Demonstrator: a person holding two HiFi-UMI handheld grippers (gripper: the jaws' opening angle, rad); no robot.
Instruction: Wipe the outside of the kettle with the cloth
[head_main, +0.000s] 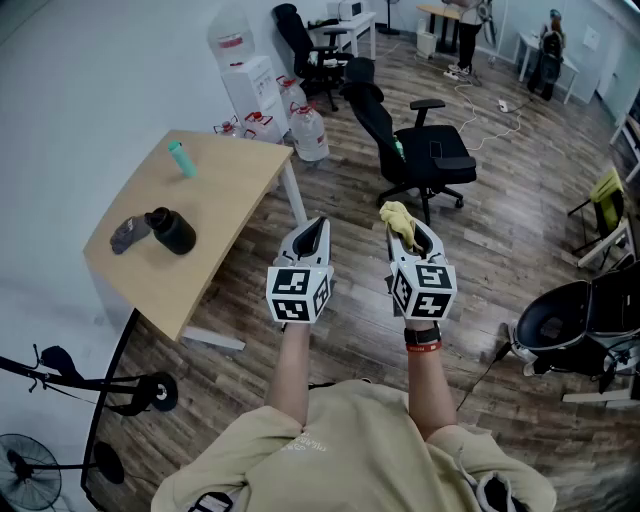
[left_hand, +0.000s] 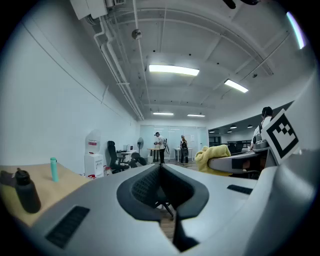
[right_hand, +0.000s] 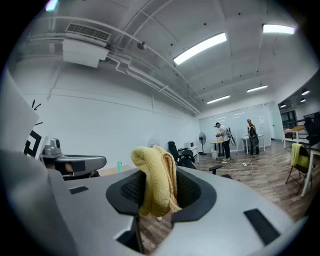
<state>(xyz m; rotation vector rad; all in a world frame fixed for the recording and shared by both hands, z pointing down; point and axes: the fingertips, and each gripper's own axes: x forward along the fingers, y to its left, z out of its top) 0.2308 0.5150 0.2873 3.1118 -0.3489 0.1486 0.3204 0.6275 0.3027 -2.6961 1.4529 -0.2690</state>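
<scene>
Holding a yellow terry cloth (right_hand: 155, 175) pinched in the right gripper (head_main: 408, 234) fingers. The left gripper (head_main: 317, 228) fingers are closed together and empty. A round black kettle (head_main: 172, 230) sits on the light wooden table (head_main: 235, 190), well apart from both grippers. Wiping looks not yet started, so the approach and the whole wipe remain.

Grey item (head_main: 128, 236) beside kettle (head_main: 172, 230): too small to identify. Fan (head_main: 25, 470) cut off.

Head view looks down; gripper views face forward.
</scene>
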